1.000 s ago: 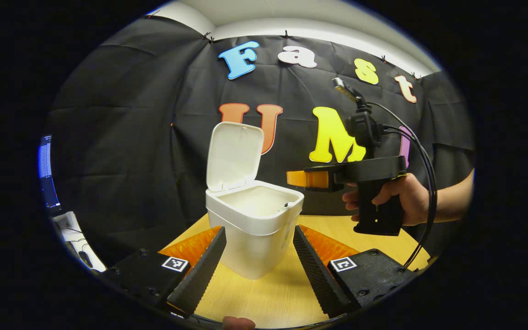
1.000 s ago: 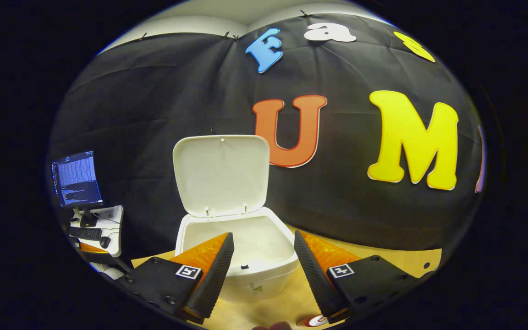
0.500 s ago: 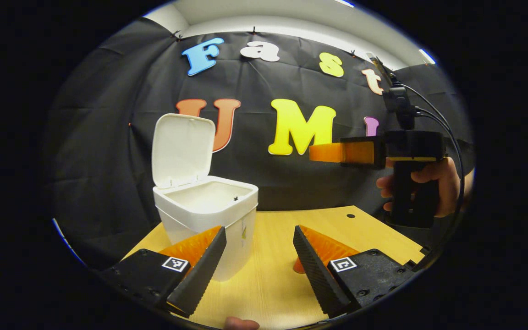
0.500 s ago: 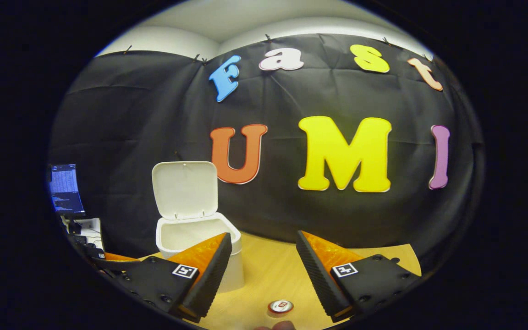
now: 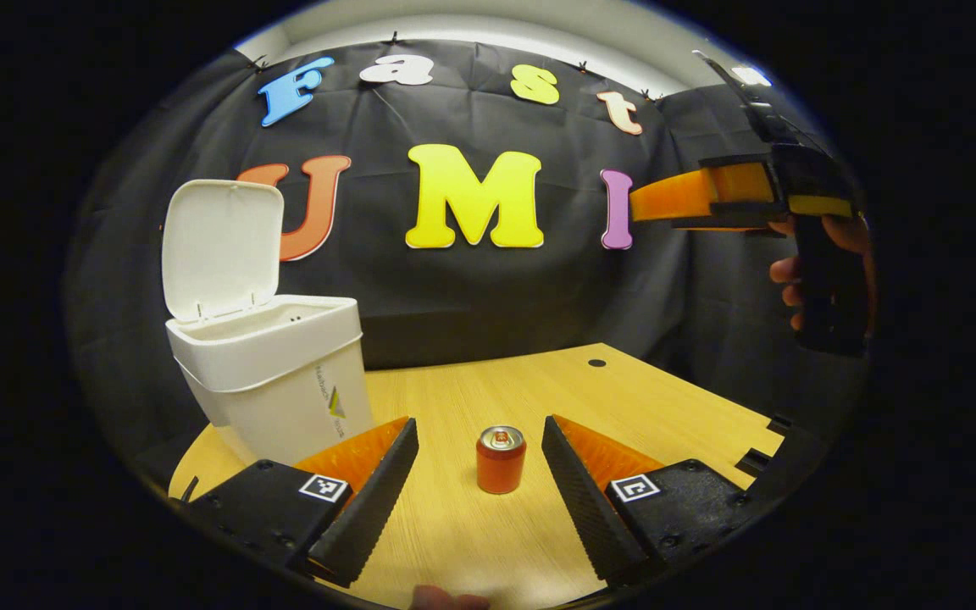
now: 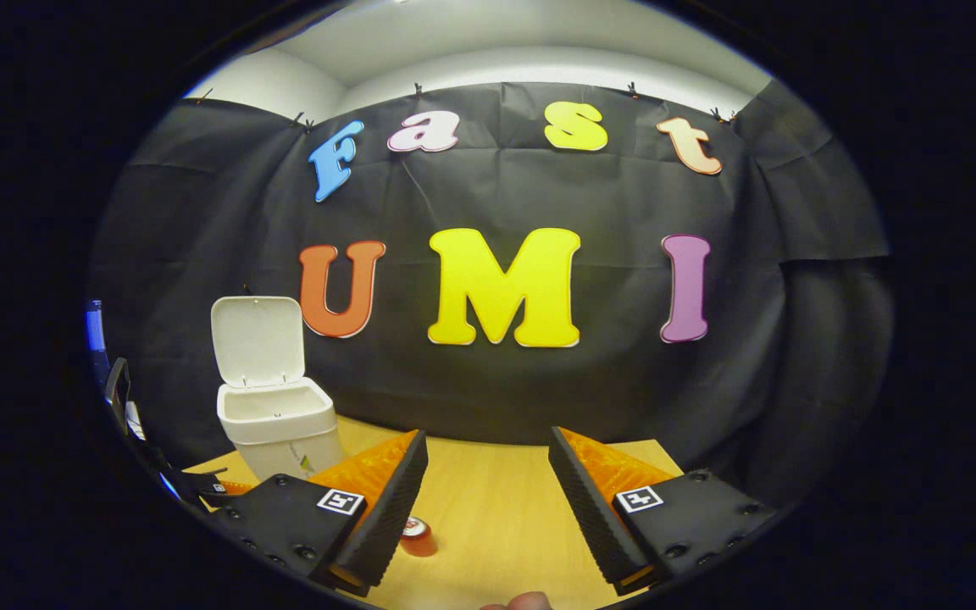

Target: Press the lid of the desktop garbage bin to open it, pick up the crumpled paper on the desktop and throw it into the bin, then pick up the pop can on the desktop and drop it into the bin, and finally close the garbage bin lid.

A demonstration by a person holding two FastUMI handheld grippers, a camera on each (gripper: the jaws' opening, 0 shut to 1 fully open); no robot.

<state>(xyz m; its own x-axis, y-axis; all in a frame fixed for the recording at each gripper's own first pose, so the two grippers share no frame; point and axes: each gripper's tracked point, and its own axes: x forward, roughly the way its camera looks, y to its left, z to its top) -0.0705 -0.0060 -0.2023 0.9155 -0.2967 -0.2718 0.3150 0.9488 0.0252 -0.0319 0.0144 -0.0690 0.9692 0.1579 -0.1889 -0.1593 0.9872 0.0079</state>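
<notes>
Spanning the lower part of both views, a pale wooden tabletop (image 5: pixel 623 407) met the black cloth wall (image 5: pixel 471 296) of the booth at its far edge; a strip of light ceiling showed above the cloth. A small dark hole (image 5: pixel 596 363) marked the tabletop near that far edge. The white garbage bin (image 5: pixel 285 381) stood on the tabletop toward the left of the left gripper view, its lid (image 5: pixel 221 250) raised upright on the rear hinge and the mouth open. The pop can (image 5: pixel 501 459) stood upright on the bare wood, near the bin and to its right.

The left gripper (image 5: pixel 479 483) was held with its jaws wide apart and gripping nothing; the pop can appeared between the two fingers but farther off, touching neither. The right gripper (image 6: pixel 486 500) likewise had its jaws spread and held nothing; in the right gripper view the pop can (image 6: pixel 417 535) lay low, partly hidden behind one finger. In the left gripper view the right gripper (image 5: pixel 666 199) appeared high at the right, well above the tabletop, its handle held by a hand (image 5: pixel 801 263).
</notes>
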